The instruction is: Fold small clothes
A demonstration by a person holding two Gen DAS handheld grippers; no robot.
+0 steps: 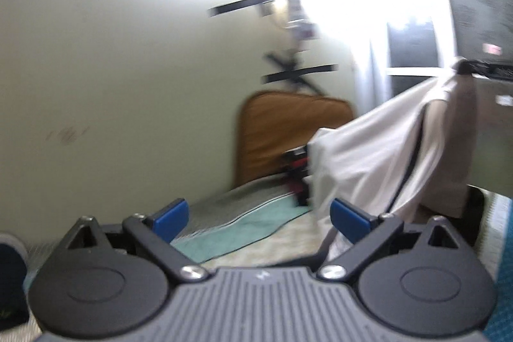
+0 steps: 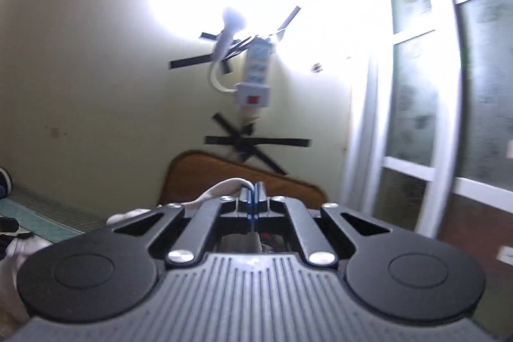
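A white garment (image 1: 378, 149) with a dark seam line hangs lifted at the right of the left wrist view. Its top corner is pinched by my right gripper (image 1: 471, 66) at the far right edge. My left gripper (image 1: 260, 220) stands open low in front of the cloth, its blue pads (image 1: 170, 218) wide apart with nothing between them; the garment's lower edge falls just behind the right-hand pad. In the right wrist view my right gripper (image 2: 255, 197) is shut on a white fold of the garment (image 2: 221, 186), and more of the cloth sags at the lower left.
A teal cloth (image 1: 243, 229) lies on the patterned surface below. An orange cushion (image 1: 282, 130) leans on the pale wall, with a red and black object (image 1: 296, 169) in front of it. A power strip (image 2: 255, 76) is taped to the wall. A window (image 2: 433, 85) fills the right.
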